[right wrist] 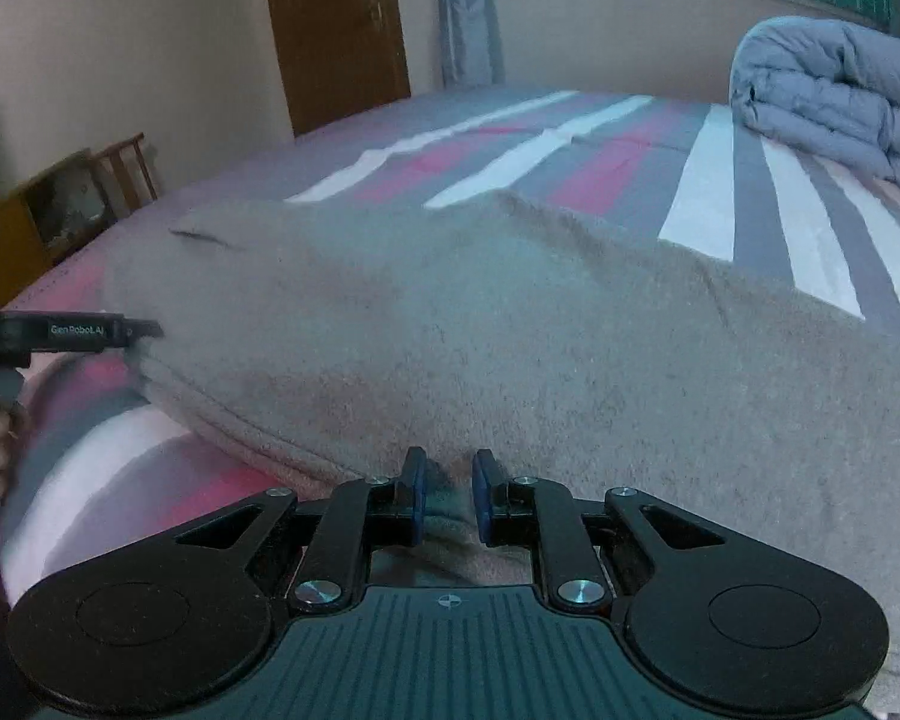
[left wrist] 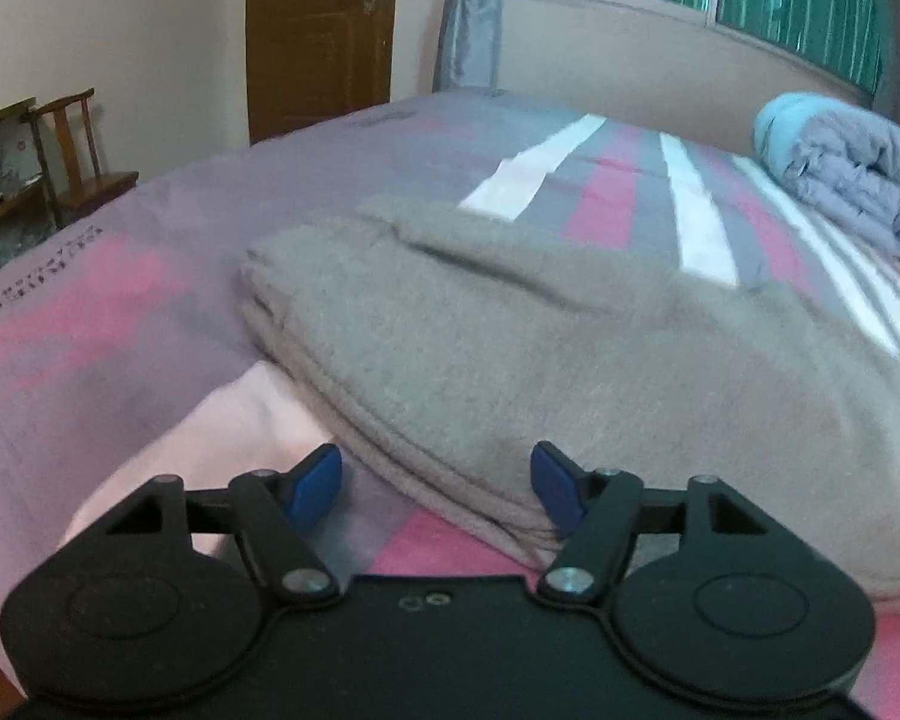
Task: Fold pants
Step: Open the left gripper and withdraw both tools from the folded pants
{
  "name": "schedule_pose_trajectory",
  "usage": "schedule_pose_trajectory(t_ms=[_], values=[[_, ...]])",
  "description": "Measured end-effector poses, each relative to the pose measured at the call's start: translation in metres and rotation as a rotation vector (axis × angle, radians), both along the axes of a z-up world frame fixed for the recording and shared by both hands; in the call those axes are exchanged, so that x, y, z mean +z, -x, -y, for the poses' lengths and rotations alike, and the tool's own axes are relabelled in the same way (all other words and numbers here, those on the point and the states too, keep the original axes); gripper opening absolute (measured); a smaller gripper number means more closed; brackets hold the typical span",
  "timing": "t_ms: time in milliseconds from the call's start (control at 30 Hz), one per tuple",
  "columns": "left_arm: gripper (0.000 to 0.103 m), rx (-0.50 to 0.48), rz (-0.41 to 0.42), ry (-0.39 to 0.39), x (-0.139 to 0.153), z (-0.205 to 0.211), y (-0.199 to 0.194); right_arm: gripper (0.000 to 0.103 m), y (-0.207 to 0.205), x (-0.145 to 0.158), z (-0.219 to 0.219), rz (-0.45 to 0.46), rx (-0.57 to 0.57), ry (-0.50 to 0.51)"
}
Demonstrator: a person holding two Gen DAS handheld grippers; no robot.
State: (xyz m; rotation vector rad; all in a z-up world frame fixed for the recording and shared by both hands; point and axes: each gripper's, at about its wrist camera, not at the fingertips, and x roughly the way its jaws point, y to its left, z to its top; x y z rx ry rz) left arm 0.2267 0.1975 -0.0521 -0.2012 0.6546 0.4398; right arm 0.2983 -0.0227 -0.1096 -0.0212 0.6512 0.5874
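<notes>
Risk, my judgement: the stacked layers of the pants could shear apart if my two hands pull unevenly, since only the right gripper has cloth pinched. The fleece is thick, so a small bite may slip out. Pants lie folded on the striped bed, near its front edge, a folded duvet well apart at the back. Right jaws nearly together, clamped on a tuck of the hem. Left gripper stands roughly half open at the folded edge; right pad touches the layers, nothing gripped.
</notes>
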Motion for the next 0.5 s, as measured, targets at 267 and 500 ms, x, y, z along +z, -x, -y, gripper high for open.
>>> schedule_pose_trajectory(t_ms=[267,500], values=[[0.064,-0.190,0.092,-0.065,0.027,0.056,-0.016,0.017,0.005,0.043,0.029,0.106,-0.084,-0.124],[0.065,-0.347,-0.020,-0.071,-0.011,0.100,-0.037,0.017,-0.004,0.004,0.025,-0.015,-0.107,0.017]])
